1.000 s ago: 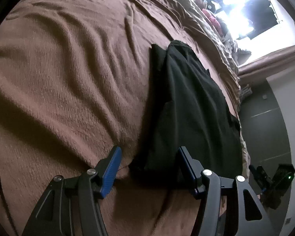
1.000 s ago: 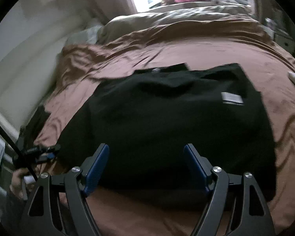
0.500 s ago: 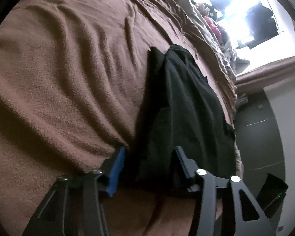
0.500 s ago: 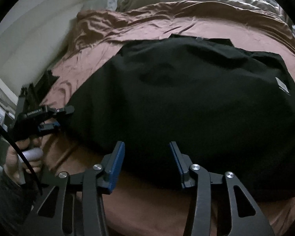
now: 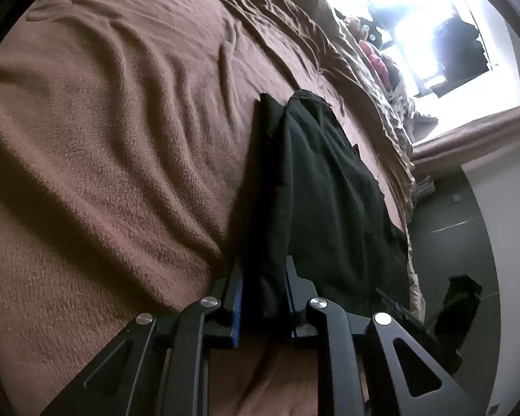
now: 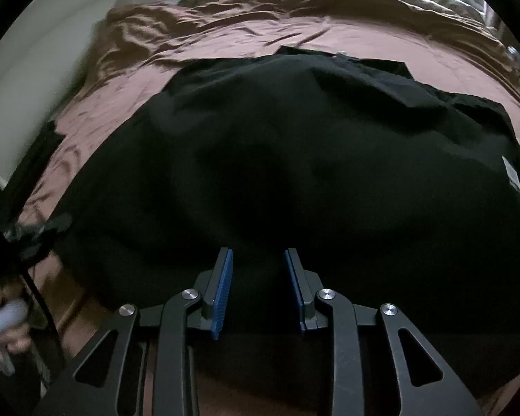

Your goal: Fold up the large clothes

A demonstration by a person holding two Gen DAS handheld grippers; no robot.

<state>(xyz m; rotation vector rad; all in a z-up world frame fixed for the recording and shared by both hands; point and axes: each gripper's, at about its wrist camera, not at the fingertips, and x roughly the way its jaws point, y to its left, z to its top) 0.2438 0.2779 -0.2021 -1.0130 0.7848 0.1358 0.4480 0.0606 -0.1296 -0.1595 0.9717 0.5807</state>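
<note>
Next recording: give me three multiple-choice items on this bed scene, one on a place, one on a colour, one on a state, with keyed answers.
1. Where does the black garment lie?
A. On the brown blanket
B. On a chair
C. On the floor

2. What colour are the pads of the left hand-held gripper?
A. Red
B. Blue
C. Yellow

3. What is between the fingers of the right hand-held gripper?
A. Nothing
B. A pillow
C. The garment's near edge

Answers:
1 A, the dark cloth is spread over the brown bedding.
2 B, a blue pad shows on the inner face of a finger.
3 C, black fabric fills the gap as the jaws are closing.
</note>
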